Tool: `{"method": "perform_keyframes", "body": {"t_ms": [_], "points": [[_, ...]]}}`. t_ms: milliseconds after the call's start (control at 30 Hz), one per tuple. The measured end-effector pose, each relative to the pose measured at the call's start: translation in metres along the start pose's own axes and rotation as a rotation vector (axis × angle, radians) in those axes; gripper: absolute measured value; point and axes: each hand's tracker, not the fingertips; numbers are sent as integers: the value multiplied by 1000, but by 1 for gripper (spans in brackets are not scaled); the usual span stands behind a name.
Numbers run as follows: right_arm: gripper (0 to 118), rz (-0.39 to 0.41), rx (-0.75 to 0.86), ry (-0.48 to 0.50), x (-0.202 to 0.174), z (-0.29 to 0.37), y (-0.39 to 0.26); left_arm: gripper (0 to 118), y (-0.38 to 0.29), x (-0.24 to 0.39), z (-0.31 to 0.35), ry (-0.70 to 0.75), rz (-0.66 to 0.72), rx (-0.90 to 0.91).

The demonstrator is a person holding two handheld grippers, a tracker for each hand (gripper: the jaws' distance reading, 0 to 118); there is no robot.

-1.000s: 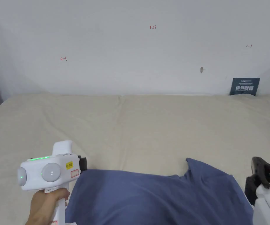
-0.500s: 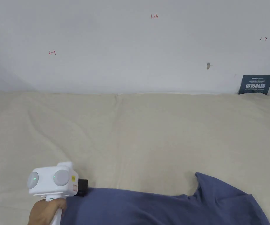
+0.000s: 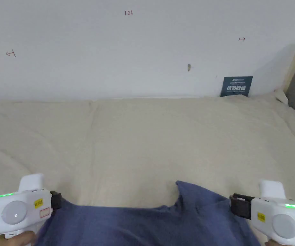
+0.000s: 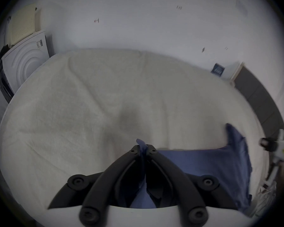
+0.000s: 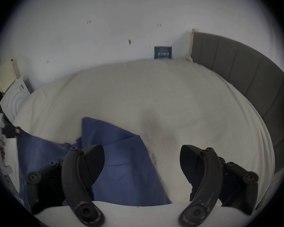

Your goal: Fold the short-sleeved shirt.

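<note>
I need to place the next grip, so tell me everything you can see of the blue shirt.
The blue shirt is soft, plain, matte cloth lying mostly flat on the beige bed cover at its near edge, one sleeve-like flap peaking up. The left gripper is shut on a pinch of its left edge. The right gripper hangs open above its right edge.

Three low views toward shared bed [image 3: 150, 137]

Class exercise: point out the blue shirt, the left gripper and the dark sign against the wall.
blue shirt [image 3: 150, 224]: head view, on its spread fabric.
left gripper [image 4: 143, 148]: left gripper view, between its jaw tips, shut on shirt fabric.
dark sign [image 3: 236, 86]: head view, on its face.
</note>
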Motion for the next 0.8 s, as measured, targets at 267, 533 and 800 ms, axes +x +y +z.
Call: {"method": "perform_keyframes", "body": {"t_ms": [267, 533, 800], "points": [[87, 111, -167, -9, -18, -85, 5, 5, 2, 10, 43, -17, -33, 34], [1, 130, -159, -11, -38, -64, -4, 5, -6, -13, 46, -2, 12, 28], [1, 135, 82, 61, -24, 59, 24, 5, -11, -14, 103, 4, 61, 90]]}}
